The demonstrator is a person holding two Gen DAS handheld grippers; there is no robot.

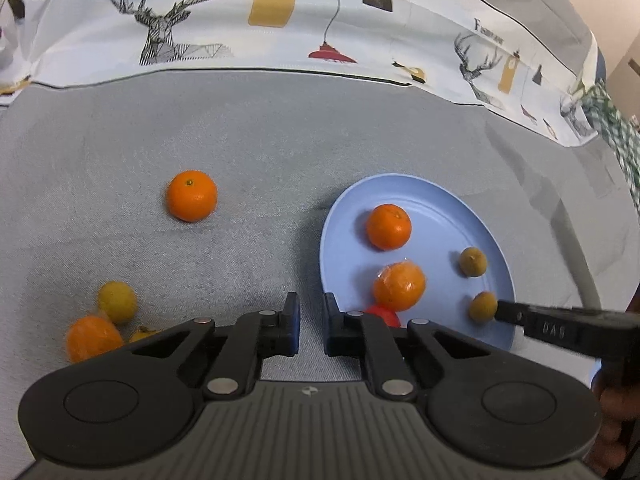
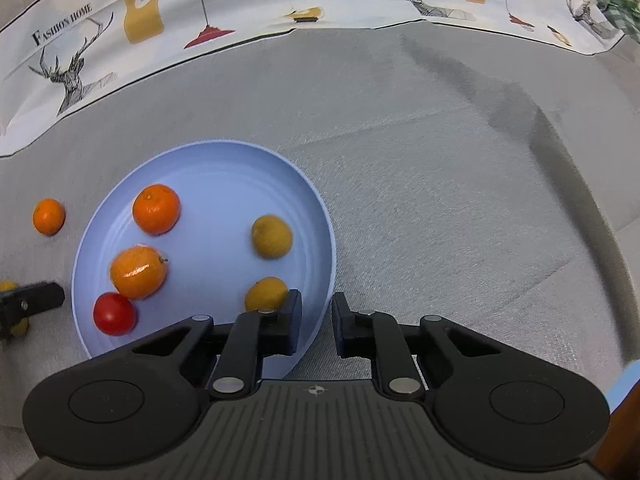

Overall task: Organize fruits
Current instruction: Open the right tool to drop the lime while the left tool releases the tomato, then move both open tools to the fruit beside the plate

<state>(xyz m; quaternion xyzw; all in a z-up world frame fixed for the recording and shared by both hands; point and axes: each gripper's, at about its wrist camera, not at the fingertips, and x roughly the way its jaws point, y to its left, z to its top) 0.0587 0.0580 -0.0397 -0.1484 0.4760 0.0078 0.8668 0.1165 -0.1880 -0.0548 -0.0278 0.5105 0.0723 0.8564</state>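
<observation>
Left wrist view, desk (image 1: 240,140): grey woven covering, carries all items.
Printed cloth (image 1: 280,40): white, with deer heads and lamps, along the far edge of the desk.
Plate (image 2: 220,176): pale blue, round, on the desk; holds five fruits.
Right hand-held gripper (image 2: 317,312): black, pointing steeply down at the plate's near rim; one finger inside the rim, one outside, jaws drawn close and apparently clamped on the rim.
Left hand-held gripper (image 1: 312,312): black, over bare grey covering just left of the plate; jaws slightly apart, nothing between them.
Loose orange (image 1: 191,195): on the desk, well left of the plate.
Plain orange (image 2: 156,209): on the plate, far left part.
Wrapped orange (image 2: 138,272): glossy film, on the plate, touching the tomato.
Second wrapped orange (image 1: 92,338): on the desk at the near left, partly hidden by the left hand-held gripper.
Tomato (image 2: 114,314): red, at the plate's near left rim.
Yellow fruit (image 1: 117,301): on the desk, just beside the second wrapped orange.
Small brownish-yellow fruits: one (image 2: 271,237) mid-plate on the right; another (image 2: 265,294) just beside the right hand-held gripper's inner finger.
</observation>
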